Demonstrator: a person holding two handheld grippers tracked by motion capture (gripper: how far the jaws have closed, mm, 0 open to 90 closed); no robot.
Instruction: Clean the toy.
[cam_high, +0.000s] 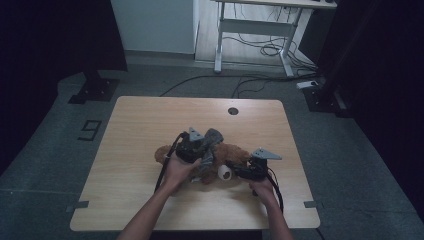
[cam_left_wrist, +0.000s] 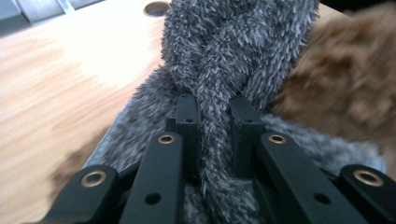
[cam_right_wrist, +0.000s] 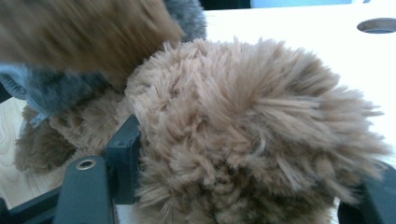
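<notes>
A brown plush toy (cam_high: 235, 153) lies mid-table with a grey fuzzy cloth (cam_high: 214, 136) over it. My left gripper (cam_high: 204, 157) is at the toy's left side. In the left gripper view my left gripper (cam_left_wrist: 214, 108) is shut on a twisted strand of the grey fuzzy cloth (cam_left_wrist: 233, 51), with brown fur (cam_left_wrist: 345, 74) to its right. My right gripper (cam_high: 234, 168) reaches in from the right, beside a pale round patch (cam_high: 225, 172) of the toy. In the right gripper view my right gripper (cam_right_wrist: 247, 189) is shut on a thick tuft-like limb of the brown plush toy (cam_right_wrist: 243, 116), which bulges between the jaws.
The wooden table (cam_high: 150, 120) has a round cable hole (cam_high: 233, 110) near its far edge. Beyond it stand a white desk frame (cam_high: 255, 30) with cables on the floor and black stand bases (cam_high: 95, 90) at both sides.
</notes>
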